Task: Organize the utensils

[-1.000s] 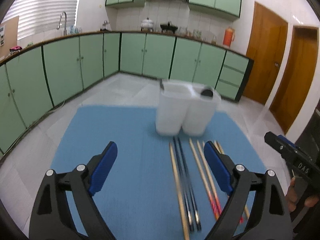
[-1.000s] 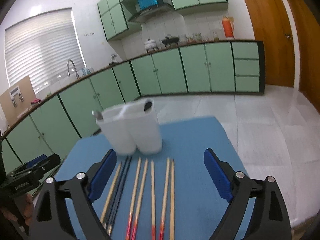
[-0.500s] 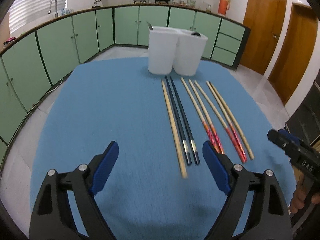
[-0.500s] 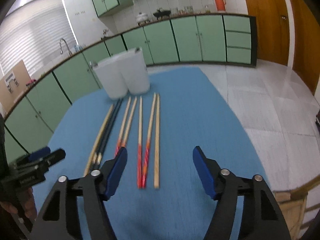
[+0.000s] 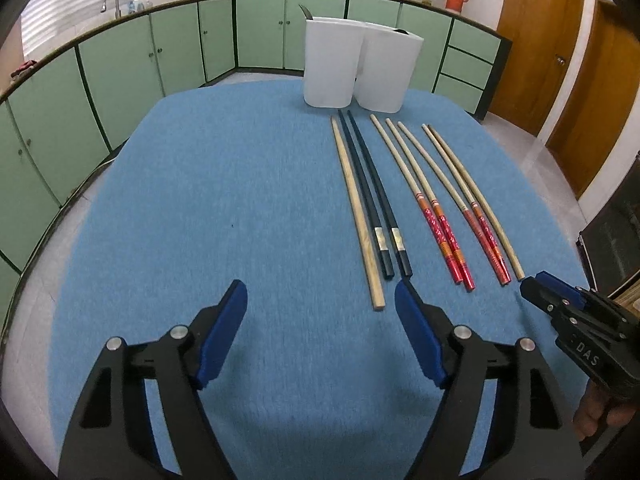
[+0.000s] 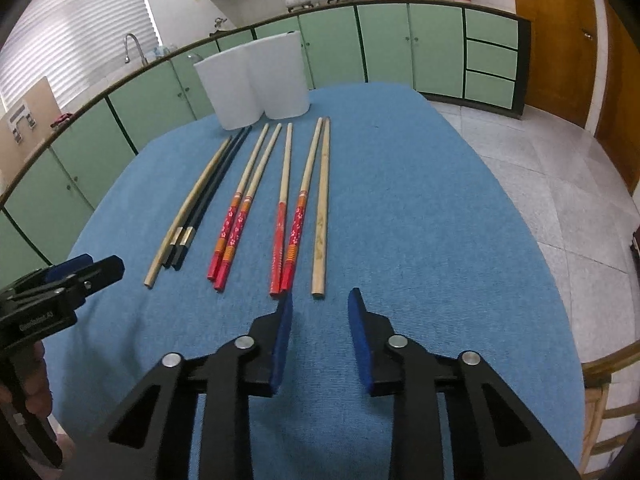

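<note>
Right wrist view showed the right gripper (image 6: 320, 300) jaws narrow, closing and empty, just short of the chopsticks (image 6: 286, 208) lying on the blue-covered bench (image 6: 440, 200). Left gripper (image 5: 320, 300) jaws stood wide, closing, empty; white utensil holders (image 5: 360, 64) stood beyond.

Chopsticks (image 6: 256, 200) lie side by side in a row on the table cloth (image 6: 420, 208), ends toward both grippers; behind them, two holders (image 6: 256, 84) stand touching at the cloth's far edge
</note>
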### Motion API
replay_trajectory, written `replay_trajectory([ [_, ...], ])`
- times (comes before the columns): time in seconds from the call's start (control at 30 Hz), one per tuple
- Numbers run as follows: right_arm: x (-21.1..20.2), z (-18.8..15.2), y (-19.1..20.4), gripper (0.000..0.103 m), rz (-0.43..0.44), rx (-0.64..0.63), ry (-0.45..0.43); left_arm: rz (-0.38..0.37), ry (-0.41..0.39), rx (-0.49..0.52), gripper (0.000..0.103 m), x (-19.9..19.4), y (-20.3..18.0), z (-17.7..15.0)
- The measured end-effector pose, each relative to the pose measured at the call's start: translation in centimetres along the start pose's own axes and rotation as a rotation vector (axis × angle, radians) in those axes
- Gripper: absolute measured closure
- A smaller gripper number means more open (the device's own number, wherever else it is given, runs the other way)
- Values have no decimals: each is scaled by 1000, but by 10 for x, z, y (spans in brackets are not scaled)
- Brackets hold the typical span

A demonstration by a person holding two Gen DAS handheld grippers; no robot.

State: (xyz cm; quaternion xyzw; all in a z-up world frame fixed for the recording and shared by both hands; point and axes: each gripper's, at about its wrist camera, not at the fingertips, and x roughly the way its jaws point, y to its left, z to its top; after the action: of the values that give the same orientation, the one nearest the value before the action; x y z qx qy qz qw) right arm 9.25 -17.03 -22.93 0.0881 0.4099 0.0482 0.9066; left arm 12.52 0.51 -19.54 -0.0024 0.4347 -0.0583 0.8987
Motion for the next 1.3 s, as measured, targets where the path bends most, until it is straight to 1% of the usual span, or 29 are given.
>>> replay_trajectory([
  [0.13, 4, 1, 2, 83, -22, -29, -5, -2, 4, 1, 31, 2, -2, -1],
  [0.4, 10, 2, 6, 87, -47, -61, -19, -3, 15, -6, 32, 6, -2, -4],
  [0.47, 11, 1, 7, 89, -58, -67, -28, -4, 17, -6, 32, 6, -2, -5],
  [0.53, 12, 0, 9, 95, -73, -77, -40, -5, 21, -4, 32, 7, -4, -5],
  [0.7, 11, 0, 7, 96, -67, -72, -45, -4, 31, 0, 33, 11, -7, -7],
  [0.83, 11, 0, 6, 96, -63, -68, -47, 3, 44, 1, 39, 18, -8, -7],
  [1.1, 11, 0, 0, 96, -41, -49, -47, 10, 40, 28, 43, 20, -17, -8],
  [1.3, 11, 0, -1, 96, -32, -39, -43, 34, 15, 39, 56, 21, -24, -10],
])
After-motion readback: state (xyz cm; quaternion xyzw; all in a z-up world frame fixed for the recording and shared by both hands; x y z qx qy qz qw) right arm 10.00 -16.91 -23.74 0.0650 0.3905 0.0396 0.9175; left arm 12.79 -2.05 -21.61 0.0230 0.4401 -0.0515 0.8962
